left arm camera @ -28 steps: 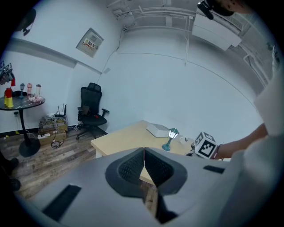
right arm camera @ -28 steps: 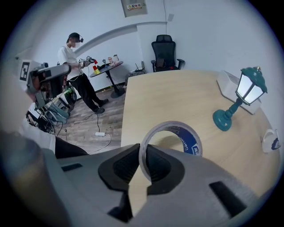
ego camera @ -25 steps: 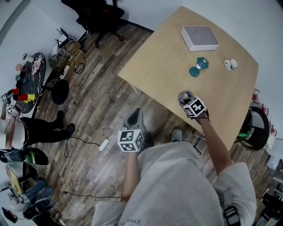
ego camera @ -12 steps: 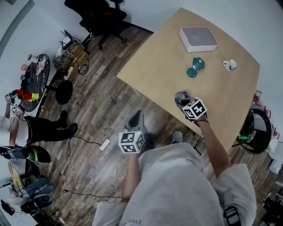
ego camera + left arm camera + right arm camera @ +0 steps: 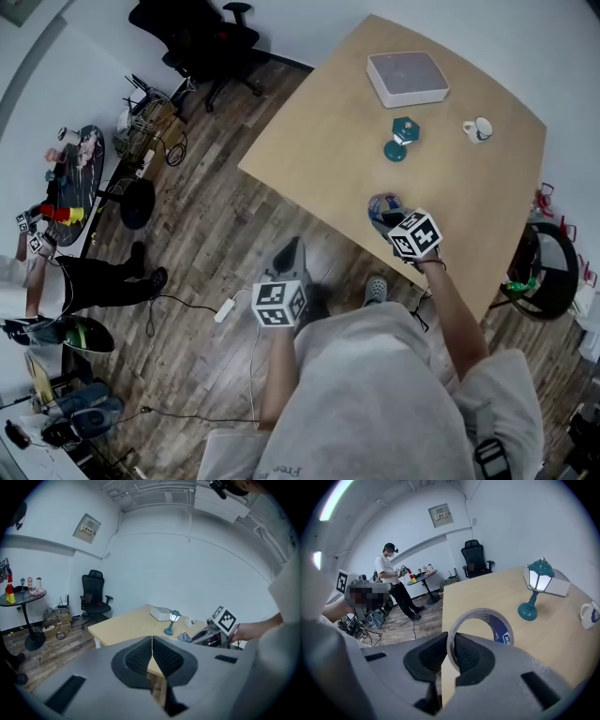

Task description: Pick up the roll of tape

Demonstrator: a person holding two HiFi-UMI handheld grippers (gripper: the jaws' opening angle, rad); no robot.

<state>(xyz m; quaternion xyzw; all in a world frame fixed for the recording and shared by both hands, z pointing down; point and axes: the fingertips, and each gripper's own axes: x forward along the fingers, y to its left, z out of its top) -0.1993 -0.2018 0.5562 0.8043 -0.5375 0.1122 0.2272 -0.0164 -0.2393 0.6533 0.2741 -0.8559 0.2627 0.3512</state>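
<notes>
right gripper view | i see my right gripper (image 5: 449, 656) pinching the roll of tape (image 5: 502, 631) by its wall, one jaw inside the ring, over the table (image 5: 562, 644) | left gripper (image 5: 152, 656) jaws pressed together, nothing between

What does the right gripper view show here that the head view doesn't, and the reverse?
Right gripper view only: the right claw pinching the wall of the roll of tape, one pad inside the ring. Head view only: that claw's marker cube and the person's grey shirt. Both: teal lamp, mug, wooden table.
</notes>
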